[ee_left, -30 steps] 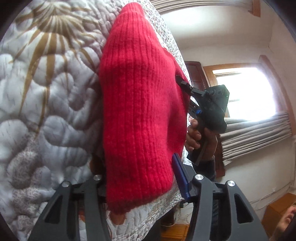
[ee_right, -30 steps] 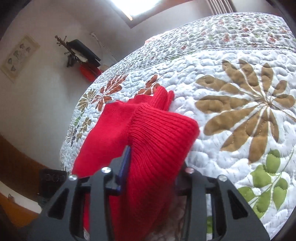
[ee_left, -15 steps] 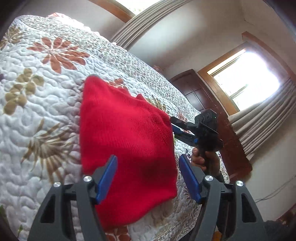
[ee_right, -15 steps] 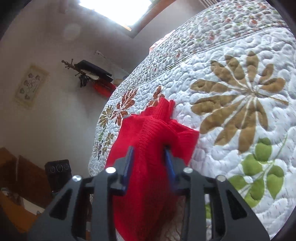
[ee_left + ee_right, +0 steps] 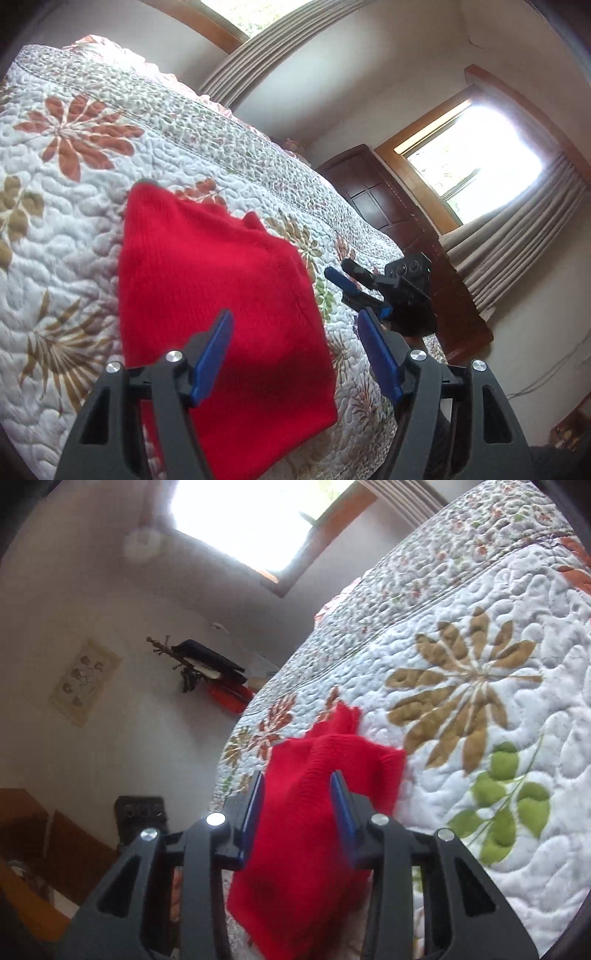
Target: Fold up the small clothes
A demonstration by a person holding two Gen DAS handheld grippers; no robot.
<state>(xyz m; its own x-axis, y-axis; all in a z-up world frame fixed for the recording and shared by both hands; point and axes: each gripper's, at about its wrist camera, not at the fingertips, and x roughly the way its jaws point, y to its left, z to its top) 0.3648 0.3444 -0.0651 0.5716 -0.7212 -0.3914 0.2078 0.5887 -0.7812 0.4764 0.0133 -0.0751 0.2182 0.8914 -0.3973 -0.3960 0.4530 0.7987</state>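
Change: both hand-held grippers have pulled back from the cloth since a second ago.
Bed: quilted cover, carries everything.
Sweater: red knit, folded, near the bed's front edge; likely soft, light, floppy; best taken at a folded edge or corner.
Left hand-held gripper: spread, empty, above the sweater.
Right hand-held gripper: spread, knit lying between the fingers, not pinched.

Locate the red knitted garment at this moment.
In the left wrist view, the red knitted garment lies on the floral quilt, near the bed's edge.
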